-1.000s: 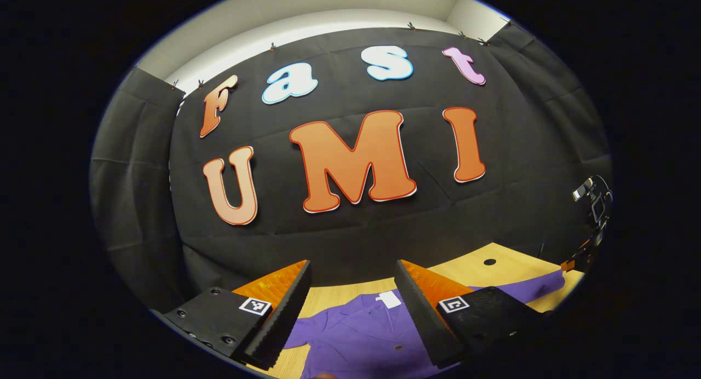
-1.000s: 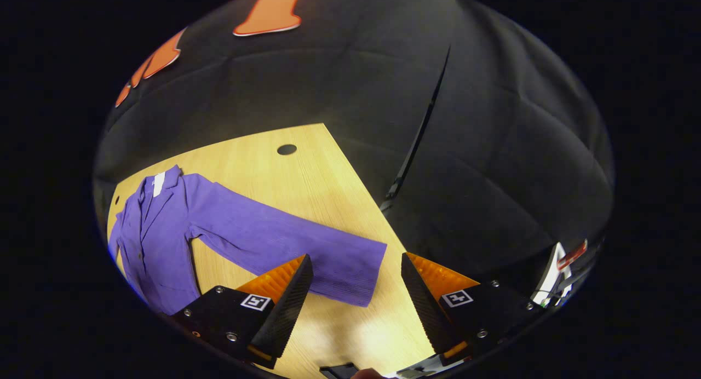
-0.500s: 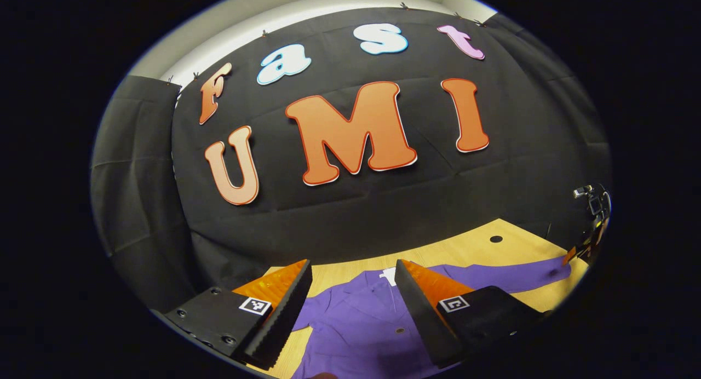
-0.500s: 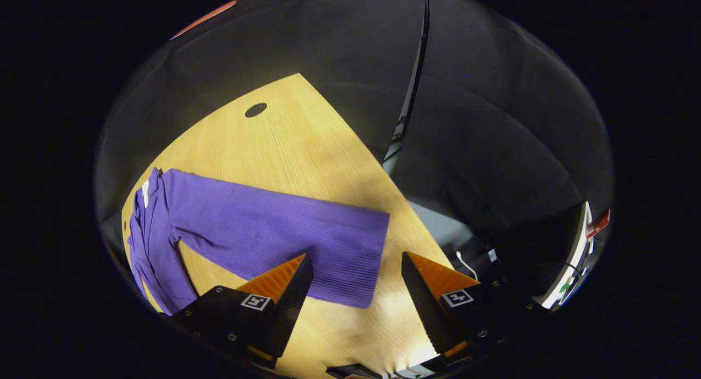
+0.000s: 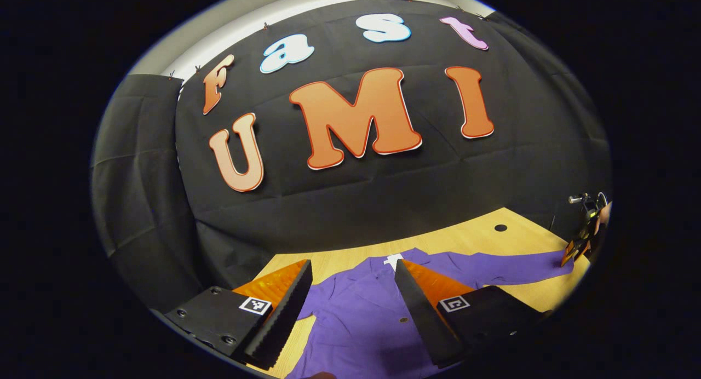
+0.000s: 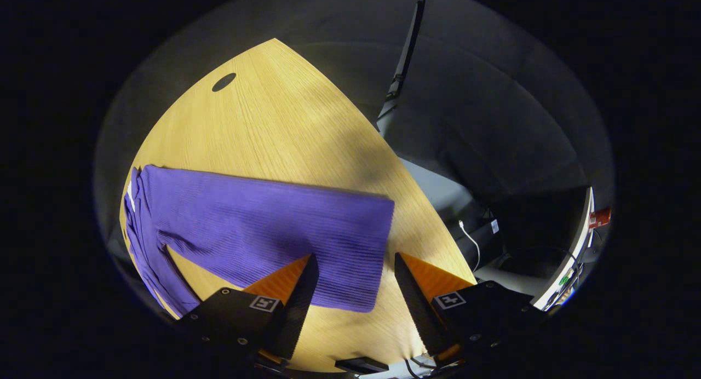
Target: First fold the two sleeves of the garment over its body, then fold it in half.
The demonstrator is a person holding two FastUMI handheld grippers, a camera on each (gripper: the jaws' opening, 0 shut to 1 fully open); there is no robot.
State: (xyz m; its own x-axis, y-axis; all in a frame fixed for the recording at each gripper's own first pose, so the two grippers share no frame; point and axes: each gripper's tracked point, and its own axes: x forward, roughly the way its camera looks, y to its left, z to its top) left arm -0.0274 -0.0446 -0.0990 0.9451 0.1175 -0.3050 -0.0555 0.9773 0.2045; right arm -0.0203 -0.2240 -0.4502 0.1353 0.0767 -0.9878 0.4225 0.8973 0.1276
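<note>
the purple garment [image 6: 257, 231] lies flat on the table [image 6: 285, 127], its right sleeve [image 6: 328, 242] stretched out toward the table's edge. my right tongs [image 6: 353, 291] hang wide over the cuff [image 6: 367, 258], holding nothing. to do this well i should come down on the cuff's end, pinch both layers, then lift and carry it across the body without dragging the rest. my left tongs [image 5: 350, 308] are wide too, above the chest near the collar [image 5: 391, 261]. since a second ago my right tongs have tipped down and closed in on the cuff.
</note>
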